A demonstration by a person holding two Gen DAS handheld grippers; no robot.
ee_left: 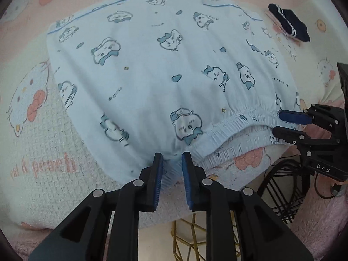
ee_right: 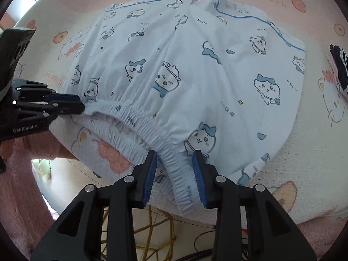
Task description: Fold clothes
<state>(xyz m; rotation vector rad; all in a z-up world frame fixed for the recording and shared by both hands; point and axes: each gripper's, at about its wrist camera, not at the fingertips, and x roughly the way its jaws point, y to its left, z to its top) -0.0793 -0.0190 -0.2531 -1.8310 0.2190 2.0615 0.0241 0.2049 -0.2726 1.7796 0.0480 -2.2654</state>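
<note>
Here the light, floppy pale-blue shorts (ee_left: 165, 69) lie flat on the pink blanket (ee_left: 32, 148), both the left gripper (ee_left: 172, 167) and right gripper (ee_right: 174, 167) parted around their near elastic waistband (ee_right: 139, 121), the firmest place to pinch.

Both grippers were black plastic with round silver screws at the finger joints. The left gripper (ee_left: 171, 163) and the right gripper (ee_right: 175, 162) had ribbed blue pads. White markings read "DAS" and "GenRobot.AI" on their bodies.
</note>
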